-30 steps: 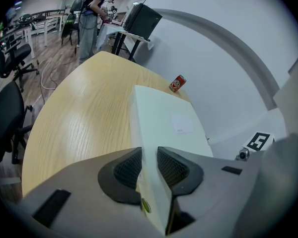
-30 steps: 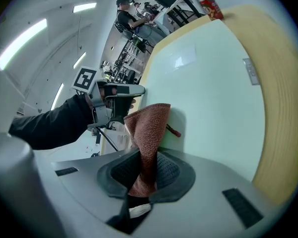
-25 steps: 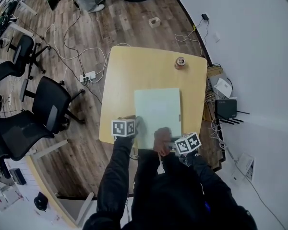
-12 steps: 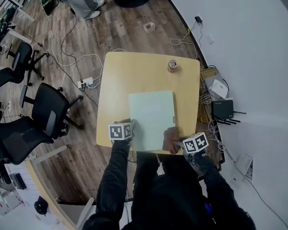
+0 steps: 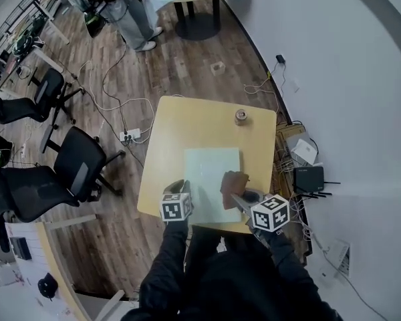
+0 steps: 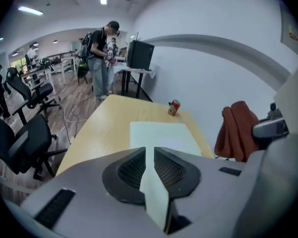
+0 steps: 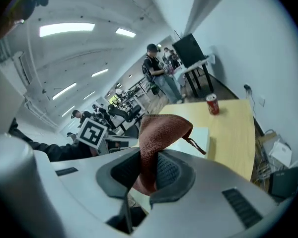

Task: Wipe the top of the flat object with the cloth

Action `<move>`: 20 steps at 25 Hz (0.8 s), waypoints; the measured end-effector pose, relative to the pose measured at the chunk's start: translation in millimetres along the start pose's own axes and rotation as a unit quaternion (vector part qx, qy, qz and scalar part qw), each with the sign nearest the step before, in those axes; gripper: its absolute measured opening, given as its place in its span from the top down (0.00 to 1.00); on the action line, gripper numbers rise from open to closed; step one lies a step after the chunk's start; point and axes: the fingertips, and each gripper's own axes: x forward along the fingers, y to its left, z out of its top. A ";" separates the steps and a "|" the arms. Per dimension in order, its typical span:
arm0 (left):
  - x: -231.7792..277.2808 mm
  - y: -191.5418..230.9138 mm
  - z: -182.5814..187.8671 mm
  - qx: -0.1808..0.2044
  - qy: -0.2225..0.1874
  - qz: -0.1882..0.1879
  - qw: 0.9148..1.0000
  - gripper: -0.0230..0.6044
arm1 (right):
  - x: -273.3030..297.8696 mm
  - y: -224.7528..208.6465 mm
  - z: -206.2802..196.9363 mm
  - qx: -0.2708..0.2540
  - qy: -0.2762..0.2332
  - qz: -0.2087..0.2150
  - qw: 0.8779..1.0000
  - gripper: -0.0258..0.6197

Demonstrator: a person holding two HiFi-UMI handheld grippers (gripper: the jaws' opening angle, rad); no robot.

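**Cloth pinched in right claw over sheet, left claw on sheet's near edge**

Right claw (image 7: 150,161) is clamped on the brown cloth (image 7: 161,128). A fold of it is squeezed between the pads and the rest bunches up past the tips. In the head view the cloth sits over the sheet's (image 5: 207,172) right near part. From the left gripper view it looks raised off the surface, not lying flat.

Left claw (image 6: 149,151) jaws have just been closing. They now stand narrow, with the sheet's pale near edge between them and the pads on it. It holds the near left corner.

The pale green sheet lies flat on the yellow counter (image 5: 180,122), towards the near side, between the two claws.

A can (image 5: 241,116) stands upright by the counter's far edge, beyond the sheet and apart from it. Black chairs (image 5: 77,169) and loose cables (image 5: 110,89) are on the floor to the left. A router (image 5: 310,177) lies on the floor by the wall to the right. A person (image 5: 130,12) stands far off.
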 end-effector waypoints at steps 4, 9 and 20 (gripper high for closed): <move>-58.7 -26.6 41.9 0.001 -0.093 0.005 0.996 0.90 | -20.2 33.3 55.5 -0.082 -0.072 -0.036 0.993 0.85; -133.1 -59.7 93.0 0.024 -0.198 -0.001 0.980 0.91 | -53.2 82.3 107.8 -0.160 -0.142 -0.068 0.974 0.86; -212.7 -115.0 134.8 0.067 -0.288 -0.006 0.955 0.91 | -111.9 127.1 143.7 -0.224 -0.209 -0.097 0.947 0.87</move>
